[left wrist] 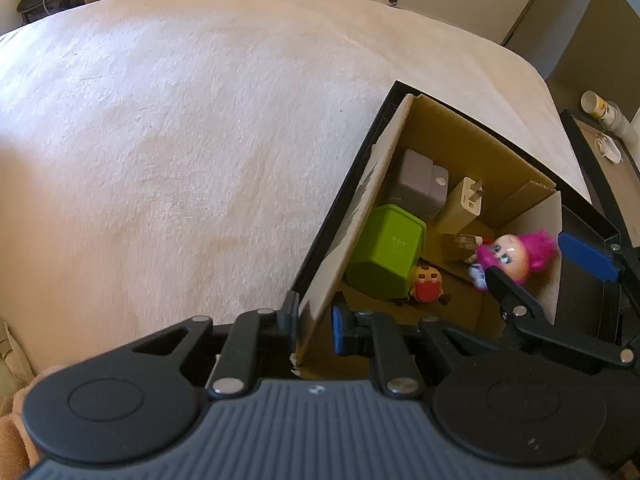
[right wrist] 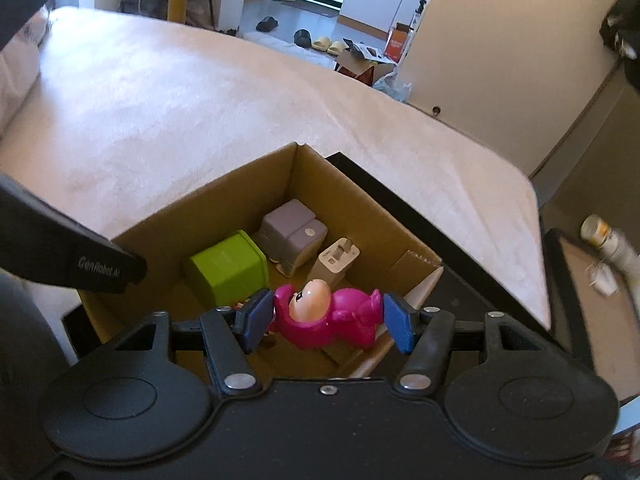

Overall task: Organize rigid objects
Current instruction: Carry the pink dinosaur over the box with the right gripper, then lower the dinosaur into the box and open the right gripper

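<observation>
A cardboard box (right wrist: 224, 196) stands on the bed and holds a green box (right wrist: 228, 266), a grey block (right wrist: 292, 232), a white plug charger (right wrist: 336, 260) and a small red-yellow figure (left wrist: 427, 285). My right gripper (right wrist: 326, 320) is over the box with a pink doll (right wrist: 328, 316) between its blue pads (right wrist: 254, 320); the pads stand slightly apart from the doll. My left gripper (left wrist: 314, 324) is shut on the box's near wall (left wrist: 352, 232). The doll (left wrist: 516, 256) and the right gripper's pad (left wrist: 586, 258) also show in the left wrist view.
The box rests in a black tray (right wrist: 400, 204) on a pale fuzzy blanket (left wrist: 180, 140). To the right a side table (right wrist: 592, 320) holds a bottle (right wrist: 600, 232). Shoes and boxes lie on the floor beyond the bed.
</observation>
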`<state>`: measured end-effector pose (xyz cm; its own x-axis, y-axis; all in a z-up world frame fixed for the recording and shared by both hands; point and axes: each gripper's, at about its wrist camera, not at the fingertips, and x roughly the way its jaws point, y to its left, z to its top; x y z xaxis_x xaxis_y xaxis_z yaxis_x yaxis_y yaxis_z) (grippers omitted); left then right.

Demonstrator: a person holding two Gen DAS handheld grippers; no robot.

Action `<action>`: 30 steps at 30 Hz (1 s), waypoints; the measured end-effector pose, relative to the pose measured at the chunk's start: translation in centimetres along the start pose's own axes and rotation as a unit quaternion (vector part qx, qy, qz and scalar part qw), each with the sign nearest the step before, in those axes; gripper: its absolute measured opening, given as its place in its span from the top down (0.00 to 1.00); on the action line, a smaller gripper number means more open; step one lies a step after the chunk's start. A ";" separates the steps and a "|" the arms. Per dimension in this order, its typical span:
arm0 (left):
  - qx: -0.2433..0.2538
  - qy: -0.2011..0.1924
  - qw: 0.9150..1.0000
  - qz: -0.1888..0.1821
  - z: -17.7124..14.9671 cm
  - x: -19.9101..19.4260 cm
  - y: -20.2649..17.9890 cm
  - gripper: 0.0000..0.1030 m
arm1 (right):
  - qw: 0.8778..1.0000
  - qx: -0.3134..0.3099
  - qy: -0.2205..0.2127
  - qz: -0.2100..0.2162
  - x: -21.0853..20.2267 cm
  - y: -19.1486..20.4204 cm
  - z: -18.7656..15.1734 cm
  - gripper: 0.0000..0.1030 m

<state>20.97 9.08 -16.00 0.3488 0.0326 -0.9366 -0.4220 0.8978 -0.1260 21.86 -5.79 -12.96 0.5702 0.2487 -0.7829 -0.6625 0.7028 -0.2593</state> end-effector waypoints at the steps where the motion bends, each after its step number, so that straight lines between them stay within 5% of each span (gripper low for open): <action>1: 0.001 -0.001 1.000 -0.001 0.0 0.0 0.0 0.85 | 1.000 -0.005 0.001 -0.008 0.0 0.1 0.0 0.42; 10: 0.005 -0.014 1.000 0.010 0.0 -1.3 -0.4 0.85 | 0.998 0.061 -0.014 0.004 -1.3 -2.1 -0.8 0.40; 18: 0.015 -0.031 0.999 0.009 0.3 -3.2 -0.7 0.85 | 0.973 0.222 -0.029 0.056 -2.9 -7.5 -2.9 0.40; 30: 0.060 -0.047 0.997 -0.030 0.1 -7.4 -1.8 0.81 | 0.937 0.337 -0.030 0.089 -5.5 -11.2 -5.8 0.38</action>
<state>19.18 7.26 -8.78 0.4494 0.0140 -0.8932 -0.2971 0.9453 -0.1347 23.35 -18.83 -9.05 0.5194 0.4241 -0.7419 -0.3029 0.9032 0.3043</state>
